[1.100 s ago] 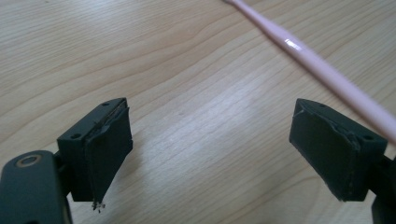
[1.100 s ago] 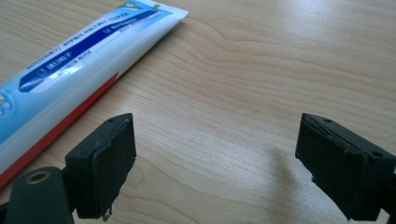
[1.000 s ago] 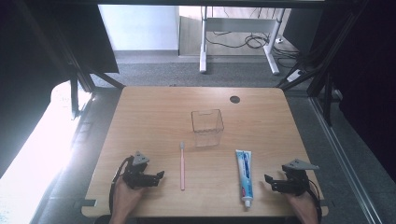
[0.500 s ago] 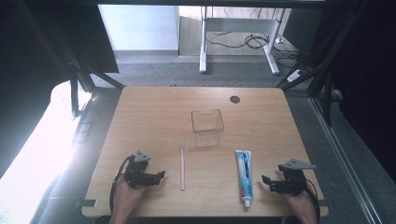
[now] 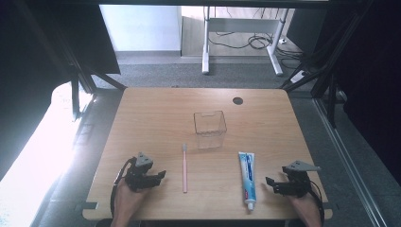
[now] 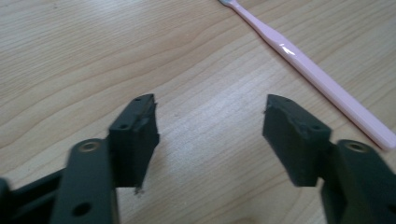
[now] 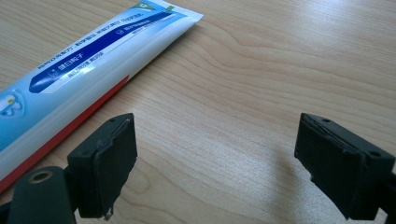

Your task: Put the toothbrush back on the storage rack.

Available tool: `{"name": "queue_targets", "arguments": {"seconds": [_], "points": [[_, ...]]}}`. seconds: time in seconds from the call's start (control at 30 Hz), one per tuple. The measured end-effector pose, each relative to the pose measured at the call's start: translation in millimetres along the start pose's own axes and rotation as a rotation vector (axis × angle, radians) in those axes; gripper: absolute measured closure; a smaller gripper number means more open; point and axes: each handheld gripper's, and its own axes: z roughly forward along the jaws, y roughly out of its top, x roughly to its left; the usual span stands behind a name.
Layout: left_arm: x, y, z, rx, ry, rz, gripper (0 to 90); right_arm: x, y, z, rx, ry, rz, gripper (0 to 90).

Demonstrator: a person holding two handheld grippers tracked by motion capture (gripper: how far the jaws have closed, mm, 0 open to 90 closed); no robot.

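Note:
A pink toothbrush [image 5: 185, 168] lies lengthwise on the wooden table [image 5: 156, 118], just right of my left gripper [image 5: 160, 177]. In the left gripper view the toothbrush [image 6: 322, 81] runs past the right jaw without touching it. The left gripper [image 6: 210, 112] is open, its jaws have just been closing, and only bare wood lies between them. A blue-and-white toothpaste tube [image 5: 247, 179] lies left of my right gripper [image 5: 270, 184]. In the right gripper view the tube [image 7: 79, 79] sits beside the left jaw, and the right gripper [image 7: 215, 126] is open over bare wood.
A clear plastic box [image 5: 210, 126] stands upright mid-table, beyond the toothbrush. A dark cable hole [image 5: 238, 100] sits near the far edge. Both hands rest close to the table's near edge. Black frame legs flank the table on both sides.
The left gripper's jaws look slightly narrower than before. The right gripper, toothbrush, tube and box have not moved.

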Motion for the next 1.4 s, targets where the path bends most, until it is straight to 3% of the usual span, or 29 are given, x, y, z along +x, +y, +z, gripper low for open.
{"name": "queue_targets", "arguments": {"seconds": [0.13, 0.23, 0.33, 0.7, 0.97, 1.23, 1.4], "points": [[-0.8, 1.0, -1.7, 0.001, -0.011, 0.005, 45.6, -0.4, 0.5, 0.1, -0.009, -0.002, -0.002, 13.6], [-1.9, 1.8, -3.0, -0.004, -0.018, 0.003, 56.4, -0.6, 0.5, -0.1, -0.010, -0.004, -0.002, 13.6], [-4.3, 3.2, -4.6, -0.010, -0.014, 0.019, 62.9, -1.0, 0.6, -1.0, -0.016, -0.006, 0.000, 13.6], [-11.2, 6.8, -2.4, 0.002, -0.064, 0.059, 87.3, -1.4, 0.8, -0.6, -0.021, -0.010, -0.002, 13.5], [-23.7, 14.8, 5.8, 0.007, -0.130, 0.110, 89.8, -1.6, 0.6, 0.2, -0.018, -0.006, -0.003, 13.5], [-34.1, 19.5, 16.1, 0.025, -0.171, 0.113, 89.8, -1.6, 0.4, 0.8, -0.016, -0.003, -0.005, 13.5], [-44.6, 24.8, 22.4, 0.025, -0.197, 0.137, 89.8, -1.6, 0.3, 1.2, -0.014, -0.002, -0.005, 13.5]]}}
